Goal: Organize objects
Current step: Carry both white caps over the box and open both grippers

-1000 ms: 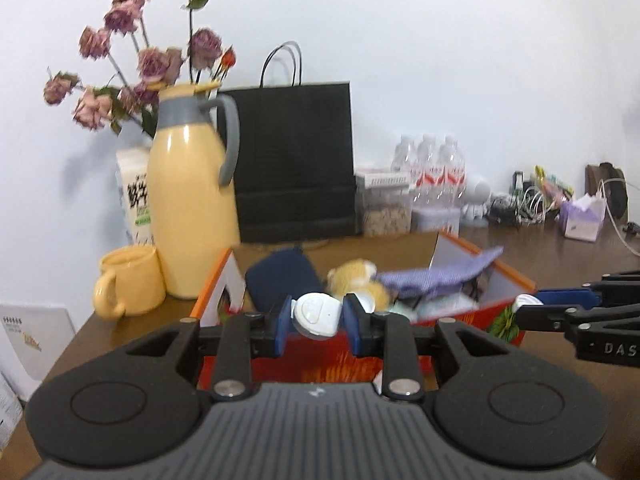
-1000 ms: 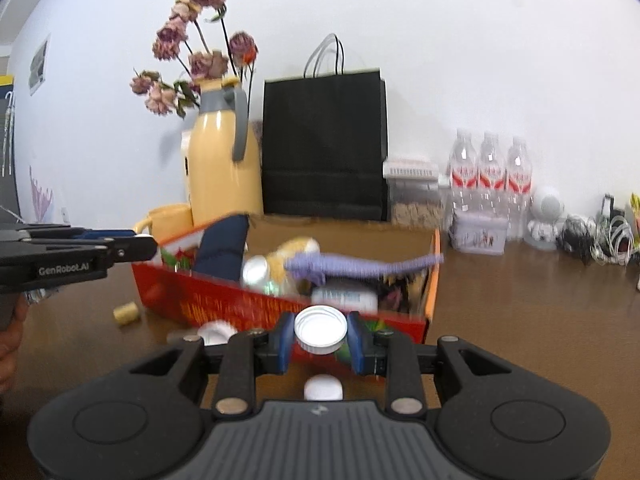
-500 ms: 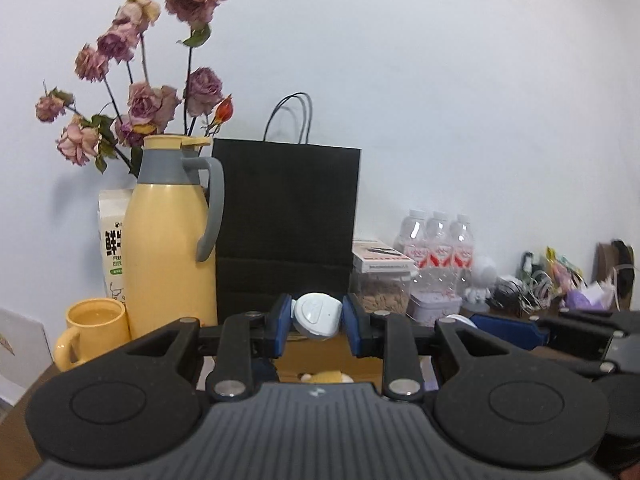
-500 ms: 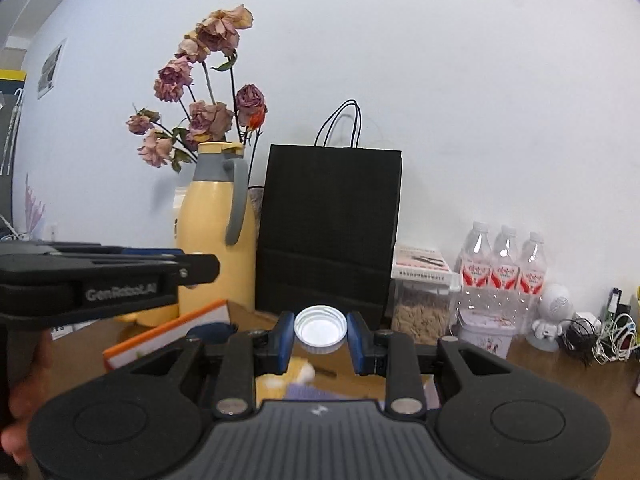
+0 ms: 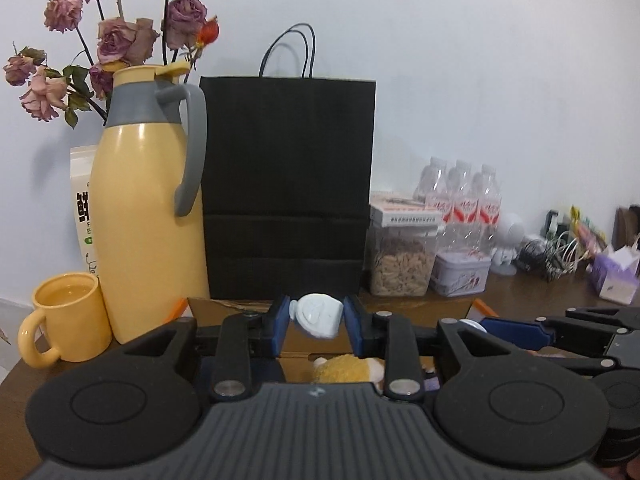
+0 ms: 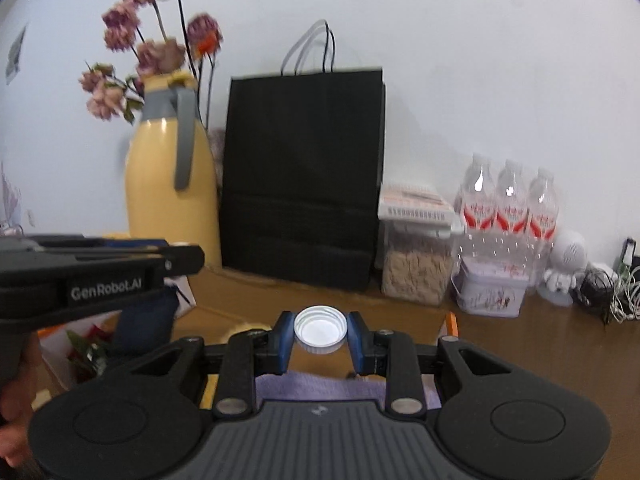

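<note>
Left wrist view: left gripper [image 5: 316,326] just widened, white cap [image 5: 318,316] loose between pads, seemingly released over cardboard box [image 5: 448,307]. Right gripper [image 6: 321,340] clamped on bottle lid [image 6: 321,329], poised above box.

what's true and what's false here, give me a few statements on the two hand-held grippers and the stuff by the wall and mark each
1. The right hand-held gripper grips a white bottle cap. True.
2. The paper bag against the wall is white. False: the paper bag is black.
3. A yellow mug stands beside the yellow jug. True.
4. The clear container next to the bag is empty. False: the clear container holds pale brown pieces.
5. A white rounded object sits between the fingers of the left hand-held gripper. True; those jaws have just been opening, and the pads no longer seem to press on it.
</note>
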{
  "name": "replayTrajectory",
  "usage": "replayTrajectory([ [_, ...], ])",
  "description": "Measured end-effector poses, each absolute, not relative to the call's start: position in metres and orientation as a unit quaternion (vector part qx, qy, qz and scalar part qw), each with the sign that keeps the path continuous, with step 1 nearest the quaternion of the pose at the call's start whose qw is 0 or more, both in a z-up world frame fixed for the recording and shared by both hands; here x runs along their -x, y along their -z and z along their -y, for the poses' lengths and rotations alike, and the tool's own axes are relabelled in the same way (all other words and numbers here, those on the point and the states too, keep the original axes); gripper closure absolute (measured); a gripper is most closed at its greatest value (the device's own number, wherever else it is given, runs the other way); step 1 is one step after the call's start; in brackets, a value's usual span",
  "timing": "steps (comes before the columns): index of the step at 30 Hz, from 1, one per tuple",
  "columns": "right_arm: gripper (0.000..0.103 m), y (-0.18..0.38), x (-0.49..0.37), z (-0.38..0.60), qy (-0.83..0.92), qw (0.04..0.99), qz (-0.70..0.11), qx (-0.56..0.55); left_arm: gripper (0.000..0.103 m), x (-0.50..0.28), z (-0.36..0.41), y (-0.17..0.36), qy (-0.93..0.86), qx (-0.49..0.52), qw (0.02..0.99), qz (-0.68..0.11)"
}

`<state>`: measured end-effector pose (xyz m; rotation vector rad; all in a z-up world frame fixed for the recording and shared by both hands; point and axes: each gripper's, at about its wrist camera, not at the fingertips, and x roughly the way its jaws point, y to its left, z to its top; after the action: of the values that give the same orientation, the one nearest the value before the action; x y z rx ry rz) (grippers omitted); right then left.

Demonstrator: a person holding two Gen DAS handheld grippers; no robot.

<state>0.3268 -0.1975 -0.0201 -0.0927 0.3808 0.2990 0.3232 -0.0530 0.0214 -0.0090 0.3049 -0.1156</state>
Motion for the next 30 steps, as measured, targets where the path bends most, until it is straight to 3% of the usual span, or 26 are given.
replayTrajectory([
  [1, 0.068, 0.023, -0.329, 0.197, -0.144, 0.969, -0.194, 0.047, 0.027, -0.324, 0.053, -0.02, 0.054, 0.005, 0.987, -0.154],
  [2, 0.042, 0.025, -0.33, 0.197, -0.139, 0.969, -0.199, 0.046, 0.01, -0.323, 0.052, -0.019, 0.045, 0.009, 0.988, -0.15],
  [3, 0.025, 0.026, -0.331, 0.198, -0.135, 0.969, -0.203, 0.045, 0.0, -0.32, 0.05, -0.019, 0.035, 0.013, 0.99, -0.136],
  [4, 0.0, 0.027, -0.332, 0.198, -0.132, 0.969, -0.206, 0.044, 0.0, -0.317, 0.049, -0.02, 0.025, 0.015, 0.992, -0.121],
  [18, 0.0, 0.025, -0.321, 0.208, -0.127, 0.969, -0.209, 0.033, 0.0, -0.307, 0.05, -0.023, 0.015, 0.019, 0.992, -0.122],
  [30, 0.0, 0.022, -0.262, 0.226, -0.12, 0.976, -0.181, 0.035, 0.0, -0.242, 0.037, -0.019, 0.028, 0.025, 0.993, -0.108],
])
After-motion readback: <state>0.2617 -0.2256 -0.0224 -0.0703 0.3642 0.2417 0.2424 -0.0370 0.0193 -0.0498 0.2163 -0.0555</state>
